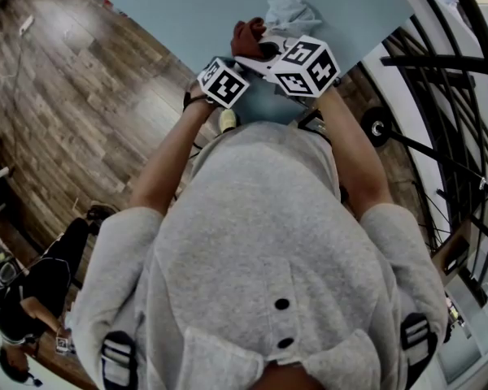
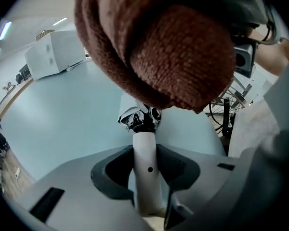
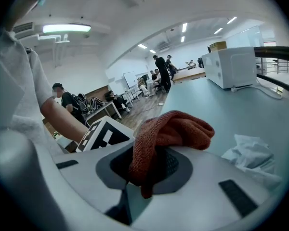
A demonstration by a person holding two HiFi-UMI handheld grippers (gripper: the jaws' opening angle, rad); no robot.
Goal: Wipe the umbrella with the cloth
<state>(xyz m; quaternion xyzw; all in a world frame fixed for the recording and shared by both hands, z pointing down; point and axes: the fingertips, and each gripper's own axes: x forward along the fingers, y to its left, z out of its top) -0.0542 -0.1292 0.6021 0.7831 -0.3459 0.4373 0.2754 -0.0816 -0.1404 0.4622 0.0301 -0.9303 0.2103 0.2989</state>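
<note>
My left gripper [image 2: 145, 163] is shut on the umbrella's white shaft [image 2: 145, 153], which runs up between the jaws to a shiny chrome end [image 2: 140, 119]. In the head view this gripper [image 1: 223, 83] is at the near edge of the pale blue table [image 1: 179, 15], with a pale end of the umbrella [image 1: 227, 120] showing below it. My right gripper [image 3: 151, 170] is shut on a rust-brown cloth [image 3: 171, 131]. The bunched cloth [image 2: 159, 47] hangs just above the chrome end. From above, the cloth [image 1: 248, 39] is just beyond the right gripper [image 1: 307, 65].
A crumpled pale rag [image 1: 289, 11] lies on the table beyond the cloth [image 3: 248, 155]. A white boxy appliance [image 3: 230, 66] stands far along the table. Black metal railings and a wheel [image 1: 378, 126] are to the right. Wooden floor [image 1: 73, 96] and a seated person [image 1: 32, 291] lie left.
</note>
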